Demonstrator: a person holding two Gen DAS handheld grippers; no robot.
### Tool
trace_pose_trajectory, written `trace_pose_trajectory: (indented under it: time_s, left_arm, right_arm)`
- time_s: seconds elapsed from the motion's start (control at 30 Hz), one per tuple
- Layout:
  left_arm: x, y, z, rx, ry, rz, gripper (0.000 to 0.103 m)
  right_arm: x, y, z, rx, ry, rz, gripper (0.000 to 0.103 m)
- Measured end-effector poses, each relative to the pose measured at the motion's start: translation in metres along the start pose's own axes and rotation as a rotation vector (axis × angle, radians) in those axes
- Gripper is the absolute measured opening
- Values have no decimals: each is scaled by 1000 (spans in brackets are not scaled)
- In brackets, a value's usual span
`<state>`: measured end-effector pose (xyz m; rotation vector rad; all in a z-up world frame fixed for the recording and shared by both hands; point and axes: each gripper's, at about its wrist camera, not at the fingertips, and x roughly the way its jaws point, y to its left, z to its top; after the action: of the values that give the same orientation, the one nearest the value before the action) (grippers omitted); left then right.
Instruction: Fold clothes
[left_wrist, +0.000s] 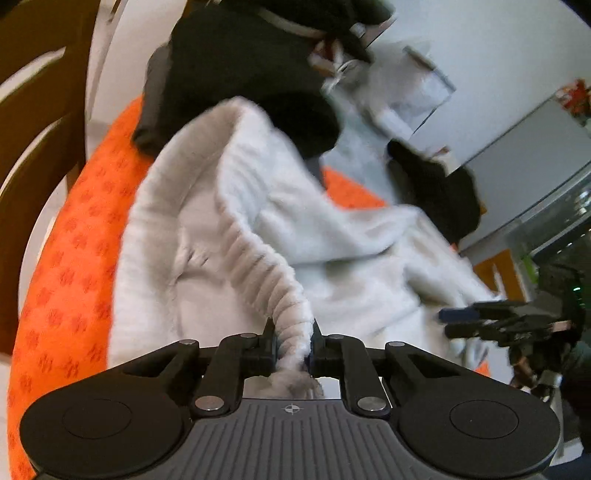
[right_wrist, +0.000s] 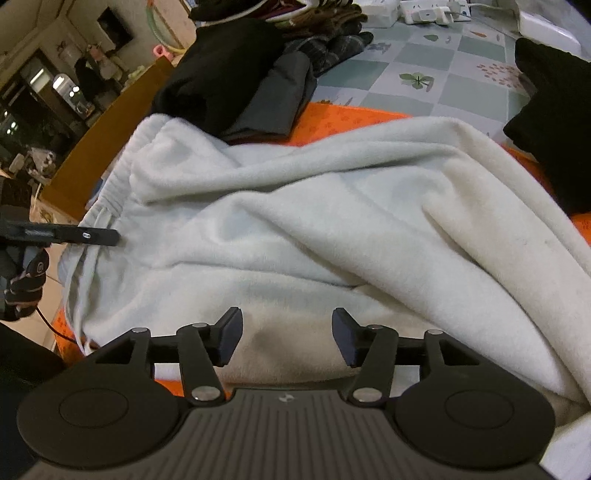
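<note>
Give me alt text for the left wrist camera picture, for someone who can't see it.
The left gripper is shut on the ribbed waistband of a white fleece garment, lifting it over an orange patterned mat. Black clothes lie behind, and the right gripper shows at the right edge.

Table w/ tiled cloth (right_wrist: 417, 55): orange mat (right_wrist: 343, 116), white garment (right_wrist: 295, 229), dark clothes pile (right_wrist: 236, 81).

White fleece garment (right_wrist: 295, 221) crumpled on orange mat (right_wrist: 351, 114), right gripper (right_wrist: 287, 338) open above

white fleece pants (right_wrist: 332, 221) | rumpled, unfolded | lying on orange cloth (right_wrist: 351, 114)
</note>
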<state>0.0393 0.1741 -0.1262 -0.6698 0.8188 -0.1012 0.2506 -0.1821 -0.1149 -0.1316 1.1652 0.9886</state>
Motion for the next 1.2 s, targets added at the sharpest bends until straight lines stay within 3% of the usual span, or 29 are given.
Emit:
trace_pose_trajectory:
  time_s: [0.23,0.47,0.63,0.77,0.93,1.2]
  left_arm:
    - [-70,-21,24,-84,-245,-136,16]
    - [-111,-34,33,-157,-331,-216,15]
    - [-115,-38,30,-171,-335,-210,15]
    - [-113,-32,28,-191,-338,-191,15]
    - [-111,-23,23,-221,-340,-172,15]
    - [-104,-16,24,-246,-328,-158,15]
  right_arm:
    - [-7,-10,15,22,-24,104,76]
    - [14,-28,25,99,18,260,80]
    - [21,-54,26,154,15,203,78]
    - [3,-86,17,235,3,115,75]
    - [-40,-134,-23,458,-87,2,75]
    - [-96,-172,-115,971,-507,-17,67]
